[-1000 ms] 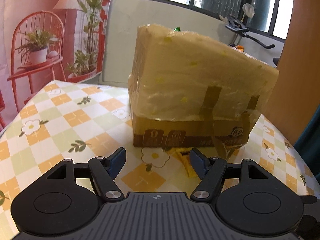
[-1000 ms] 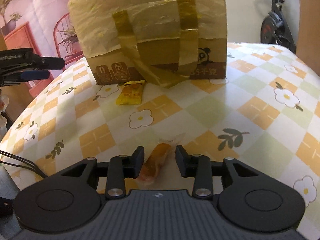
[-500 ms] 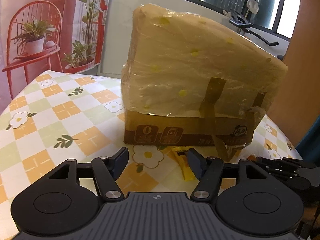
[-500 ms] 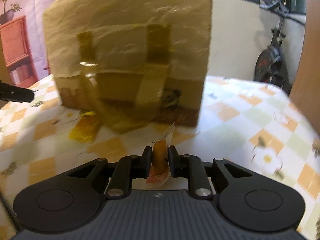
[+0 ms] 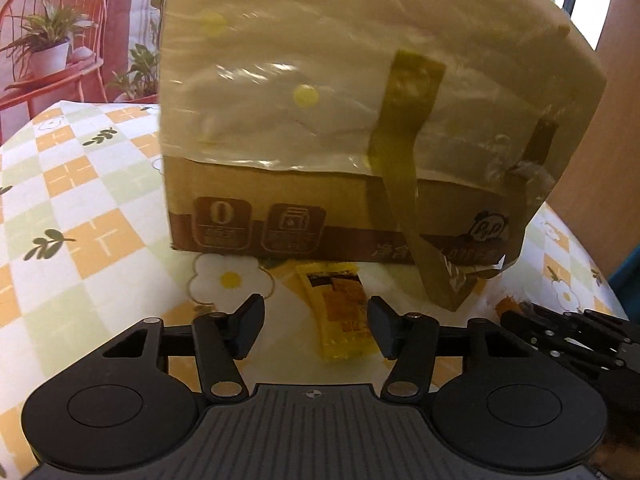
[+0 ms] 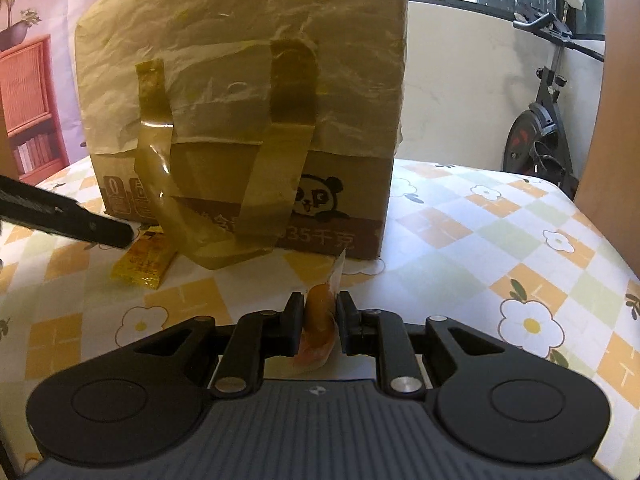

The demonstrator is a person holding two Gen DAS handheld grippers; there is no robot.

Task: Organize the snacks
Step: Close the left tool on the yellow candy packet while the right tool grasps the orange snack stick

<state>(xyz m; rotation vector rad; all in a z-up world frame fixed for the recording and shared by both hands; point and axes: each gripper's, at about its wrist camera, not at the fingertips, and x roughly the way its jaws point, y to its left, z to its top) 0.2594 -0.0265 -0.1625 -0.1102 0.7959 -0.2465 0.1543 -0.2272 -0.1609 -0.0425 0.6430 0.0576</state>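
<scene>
A: How far along is the snack sorting?

B: Partway, I judge. The right gripper (image 6: pixel 318 322) has its jaws clamped on an orange snack in a clear wrapper (image 6: pixel 319 320), low in the middle of its view, lifted off the surface (image 6: pixel 500 248).

A: And the other?

B: The yellow packet (image 5: pixel 340 312) lies flat, low centre, just before the taped cardboard box (image 5: pixel 360 120). The left gripper (image 5: pixel 316 328) straddles it; its jaws have just been closing but stand apart, not yet pressing. Neither snack is put away yet.

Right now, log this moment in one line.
right gripper: shut on orange snack | left gripper: open, closing around yellow packet | box: untouched
</scene>
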